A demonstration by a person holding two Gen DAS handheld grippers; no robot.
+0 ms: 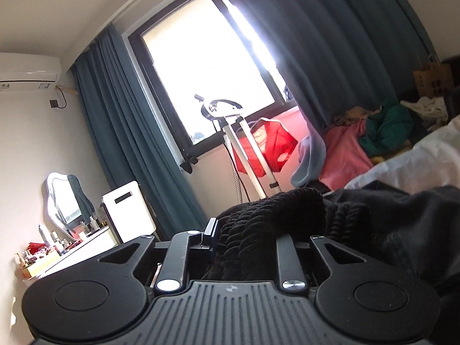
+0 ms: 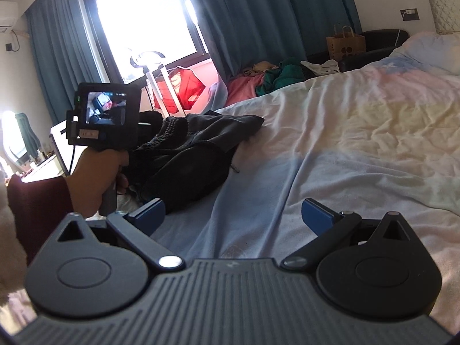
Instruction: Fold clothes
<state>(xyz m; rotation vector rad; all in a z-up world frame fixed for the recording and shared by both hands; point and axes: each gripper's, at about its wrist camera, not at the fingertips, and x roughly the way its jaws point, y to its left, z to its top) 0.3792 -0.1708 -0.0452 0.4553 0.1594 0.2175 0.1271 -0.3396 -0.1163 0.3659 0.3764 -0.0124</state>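
A black garment [image 1: 258, 224] with a ribbed band lies bunched between the fingers of my left gripper [image 1: 243, 230], which is shut on it. Its left finger [image 1: 210, 230] shows; the cloth hides the right one. In the right wrist view the same black garment [image 2: 195, 149] rests in a heap at the bed's left edge, lifted at one end. There a hand [image 2: 95, 172] in a dark red sleeve holds the left gripper's handle. My right gripper [image 2: 233, 215] stands open low over the pale blue sheet, its blue pads [image 2: 149, 215] wide apart and holding nothing.
The bed [image 2: 359, 115] with its rumpled pastel sheet spreads to the right, with a pillow [image 2: 431, 46] at its head. Loose clothes [image 2: 273, 74] and a paper bag [image 2: 345, 43] sit beyond its far side. A stand with a red garment [image 2: 181, 89] is by the window. A dresser [image 1: 86, 244] stands at left.
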